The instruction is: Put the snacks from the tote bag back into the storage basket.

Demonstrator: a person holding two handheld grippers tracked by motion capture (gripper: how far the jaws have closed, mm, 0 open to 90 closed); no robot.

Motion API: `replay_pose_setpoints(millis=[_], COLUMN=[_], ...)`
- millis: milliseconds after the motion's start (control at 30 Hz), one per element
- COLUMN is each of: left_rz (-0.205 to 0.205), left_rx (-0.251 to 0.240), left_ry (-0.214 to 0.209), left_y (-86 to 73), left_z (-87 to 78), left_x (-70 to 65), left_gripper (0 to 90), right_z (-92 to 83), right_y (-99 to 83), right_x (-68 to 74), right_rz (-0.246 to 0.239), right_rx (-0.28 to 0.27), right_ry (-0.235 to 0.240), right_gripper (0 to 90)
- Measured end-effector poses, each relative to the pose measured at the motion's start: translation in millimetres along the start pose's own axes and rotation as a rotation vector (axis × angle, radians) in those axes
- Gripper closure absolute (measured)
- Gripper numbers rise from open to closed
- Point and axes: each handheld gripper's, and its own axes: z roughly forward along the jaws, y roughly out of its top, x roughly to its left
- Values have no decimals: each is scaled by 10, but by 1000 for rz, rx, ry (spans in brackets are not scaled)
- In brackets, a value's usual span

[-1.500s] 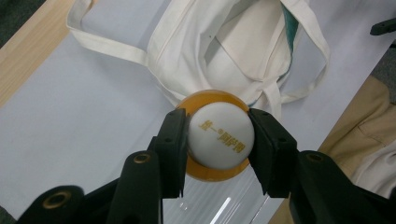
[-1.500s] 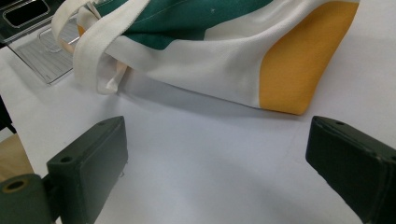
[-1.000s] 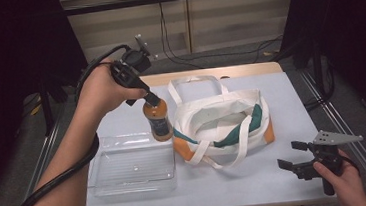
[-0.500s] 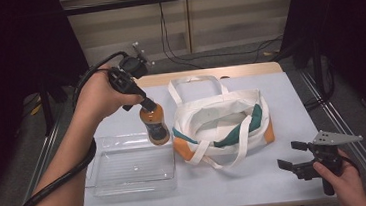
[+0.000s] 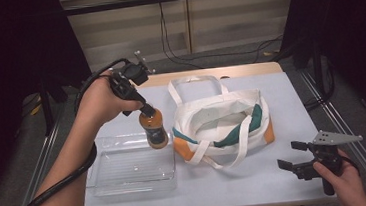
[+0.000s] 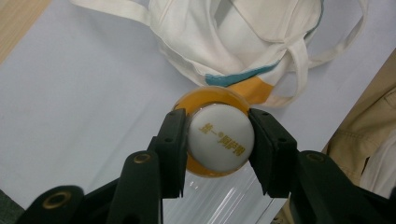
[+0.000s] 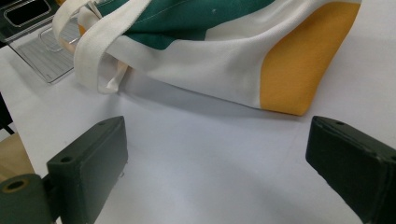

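Note:
An orange bottle [image 5: 154,129] with a white cap [image 6: 220,136] hangs tilted over the right end of a clear plastic tray [image 5: 126,168]. My left gripper [image 5: 146,110] is shut on the cap, its black jaws pressing both sides in the left gripper view [image 6: 219,140]. Just to the right lies a white tote bag [image 5: 222,117] with green and orange panels, its mouth open. My right gripper [image 5: 289,157] rests open near the table's front right corner, pointing at the bag's orange corner [image 7: 303,60], with nothing between the jaws [image 7: 217,163].
The light table [image 5: 290,88] carries the tray at front left and the bag in the middle. The bag's handles [image 5: 189,85] loop toward the back and front. A metal rail [image 5: 344,134] runs along the right edge. A black cable [image 5: 53,189] trails from the left gripper.
My left hand has carried the bottle a little toward the front and lower, from beside the bag's back left toward the tray's right end. The right gripper has stayed put.

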Motion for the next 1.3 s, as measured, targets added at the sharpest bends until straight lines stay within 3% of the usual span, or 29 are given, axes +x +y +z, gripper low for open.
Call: replay_pose_setpoints(millis=[400, 433, 467, 533, 767, 933, 967, 1300], left_rz=[7, 9, -5, 13, 7, 36, 23, 43], left_rx=[7, 24, 6, 26, 21, 34, 28, 31], left_ry=[-11, -19, -12, -19, -18, -19, -19, -21], left_y=[-8, -3, -8, 7, 18, 24, 24, 49], left_z=[94, 93, 113, 125, 196, 246, 260, 317], left_x=[-1, 0, -11, -3, -4, -3, -8, -12], left_gripper=[592, 592, 592, 592, 592, 592, 591, 591], right_z=[-2, -4, -5, -4, -3, 1, 1, 7], right_y=[2, 2, 1, 1, 1, -1, 0, 0], right_x=[-2, -3, -4, -4, -4, -1, -1, 1], right_rz=[-1, 1, 1, 0, 0, 0, 1, 2], right_rx=[-2, -2, -2, -1, -2, 0, 0, 2], right_ry=[0, 0, 0, 1, 1, 2, 2, 3], right_gripper=[55, 55, 55, 55, 55, 55, 55, 55])
